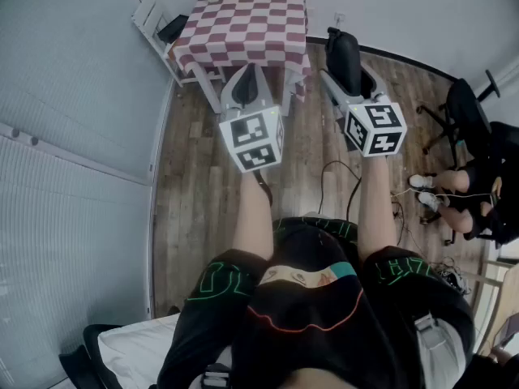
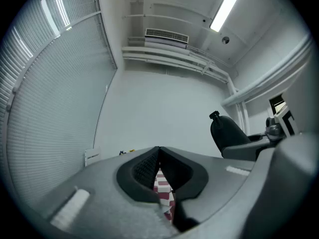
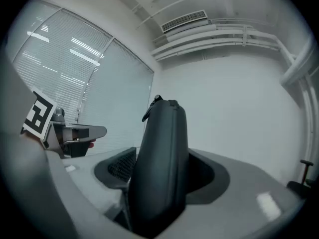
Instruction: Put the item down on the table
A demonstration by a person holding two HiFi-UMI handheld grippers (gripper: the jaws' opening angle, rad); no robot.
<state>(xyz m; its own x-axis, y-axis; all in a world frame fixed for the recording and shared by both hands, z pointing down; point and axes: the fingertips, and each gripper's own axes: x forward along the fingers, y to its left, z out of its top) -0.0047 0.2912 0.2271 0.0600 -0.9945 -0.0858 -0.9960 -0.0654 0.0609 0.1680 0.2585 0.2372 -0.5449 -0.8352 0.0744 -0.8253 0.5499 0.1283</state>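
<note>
Black zippered case (image 3: 162, 148) stands lengthwise, clamped in the right gripper (image 3: 160, 178), pull-tab end pointing away. Left gripper (image 2: 158, 172) is closed, empty. Checkered bench (image 1: 251, 23) ahead on wooden floor (image 1: 195, 152).

The room is lit brightly from above — a ceiling tube (image 2: 227, 7) is blown out to white glare. Shadows are kept soft. Both gripper views are bowed and blackened at the corners; the dark case (image 3: 159, 168), close to the lens, is rendered soft.
</note>
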